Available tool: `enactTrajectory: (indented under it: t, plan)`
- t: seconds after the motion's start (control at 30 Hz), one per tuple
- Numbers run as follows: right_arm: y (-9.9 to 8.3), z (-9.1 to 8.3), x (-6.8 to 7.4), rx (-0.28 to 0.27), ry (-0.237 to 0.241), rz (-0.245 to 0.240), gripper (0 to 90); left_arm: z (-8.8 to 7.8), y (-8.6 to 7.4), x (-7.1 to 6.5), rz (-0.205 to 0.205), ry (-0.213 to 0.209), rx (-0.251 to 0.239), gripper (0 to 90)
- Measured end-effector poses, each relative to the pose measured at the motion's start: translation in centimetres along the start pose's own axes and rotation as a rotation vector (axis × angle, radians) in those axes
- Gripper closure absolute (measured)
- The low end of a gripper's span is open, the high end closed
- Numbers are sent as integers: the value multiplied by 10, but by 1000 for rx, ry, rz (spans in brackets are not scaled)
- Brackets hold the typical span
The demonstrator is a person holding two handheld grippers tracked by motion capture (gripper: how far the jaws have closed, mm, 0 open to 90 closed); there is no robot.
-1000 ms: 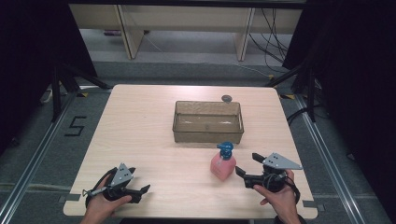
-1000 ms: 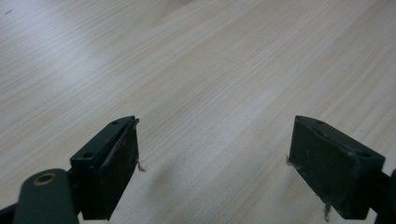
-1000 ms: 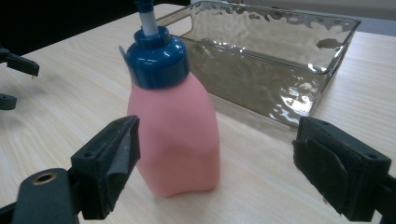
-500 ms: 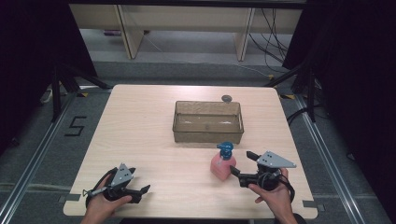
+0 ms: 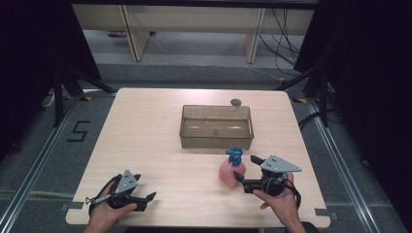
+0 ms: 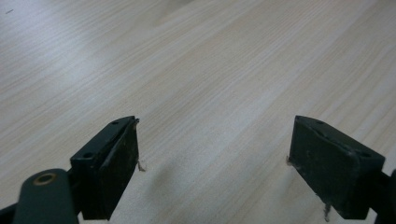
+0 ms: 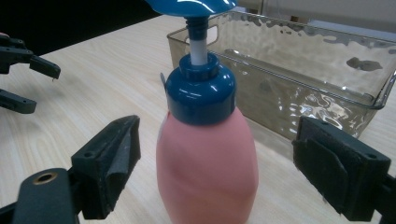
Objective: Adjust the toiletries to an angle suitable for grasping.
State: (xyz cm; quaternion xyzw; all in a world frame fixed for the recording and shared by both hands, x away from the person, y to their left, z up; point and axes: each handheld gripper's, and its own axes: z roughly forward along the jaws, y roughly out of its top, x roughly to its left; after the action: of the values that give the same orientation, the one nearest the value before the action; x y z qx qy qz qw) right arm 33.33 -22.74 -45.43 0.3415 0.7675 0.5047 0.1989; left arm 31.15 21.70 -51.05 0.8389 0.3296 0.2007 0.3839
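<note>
A pink pump bottle (image 5: 230,170) with a blue cap stands upright on the table, just in front of a clear plastic bin (image 5: 216,127). In the right gripper view the bottle (image 7: 208,168) stands between the wide-apart jaws, untouched. My right gripper (image 5: 244,171) is open and its jaws flank the bottle from the right. My left gripper (image 5: 148,197) rests near the table's front left edge, open, with bare wood between its jaws (image 6: 212,158). The left gripper (image 7: 28,60) also shows far off in the right gripper view.
The clear bin (image 7: 303,70) is empty and sits mid-table. A small dark round object (image 5: 236,102) lies behind the bin. The wooden table (image 5: 145,136) has open surface on its left half. Shelving and cables stand beyond the far edge.
My right gripper has moved left toward the pink bottle, so its jaws now sit on either side of it. The left gripper has stayed put.
</note>
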Motion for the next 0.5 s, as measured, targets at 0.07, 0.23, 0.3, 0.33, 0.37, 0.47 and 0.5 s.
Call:
enactTrajectory:
  t: [0.07, 0.23, 0.3, 0.33, 0.37, 0.47, 0.5]
  plan:
    - [0, 1, 1, -4, 4, 12, 158, 0, 0, 0, -2, -1, -1, 155]
    - [2, 4, 1, -5, 5, -2, 159, 1, 0, 0, -3, -1, -2, 155]
    - [2, 5, 3, 3, 8, 18, 160, 1, 0, 0, -4, -2, -2, 155]
    - [3, 4, 4, 11, 13, 27, 159, 1, 0, 0, -3, -1, -2, 155]
    - [3, 6, 2, -6, 3, -2, 160, 1, 0, 0, -4, -1, -2, 155]
    - [4, 7, 2, -6, 11, -7, 162, 1, 0, 0, -16, -3, -11, 155]
    - [4, 7, 3, -2, 18, 11, 163, 1, 0, 0, -15, -3, -12, 155]
